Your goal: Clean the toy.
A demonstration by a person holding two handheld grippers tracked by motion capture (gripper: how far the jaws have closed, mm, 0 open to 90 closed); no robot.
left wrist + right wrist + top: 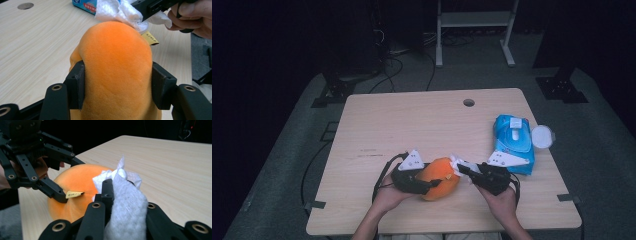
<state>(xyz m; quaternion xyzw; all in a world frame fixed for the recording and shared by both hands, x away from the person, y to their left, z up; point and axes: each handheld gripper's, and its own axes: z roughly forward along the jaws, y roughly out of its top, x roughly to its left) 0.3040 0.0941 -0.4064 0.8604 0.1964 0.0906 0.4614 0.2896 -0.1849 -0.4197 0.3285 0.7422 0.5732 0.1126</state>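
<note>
An orange plush toy (441, 176) lies near the front edge of the wooden table (412, 125). My left gripper (432, 182) is shut on it. In the left gripper view both pads (77, 85) press into the sides of the plush (117, 62). My right gripper (462, 170) is shut on a crumpled white wipe (458, 162), which touches the top of the plush. In the right gripper view the wipe (127, 205) sits between the jaws, and a small yellow tag (73, 194) sticks out of the plush (75, 180) beside the left gripper (68, 178).
A blue pack of wet wipes (513, 142) lies at the right side of the table, with a round white lid (542, 136) next to it at the edge. A cable hole (469, 102) is at the far side. A white frame (474, 20) stands on the floor behind.
</note>
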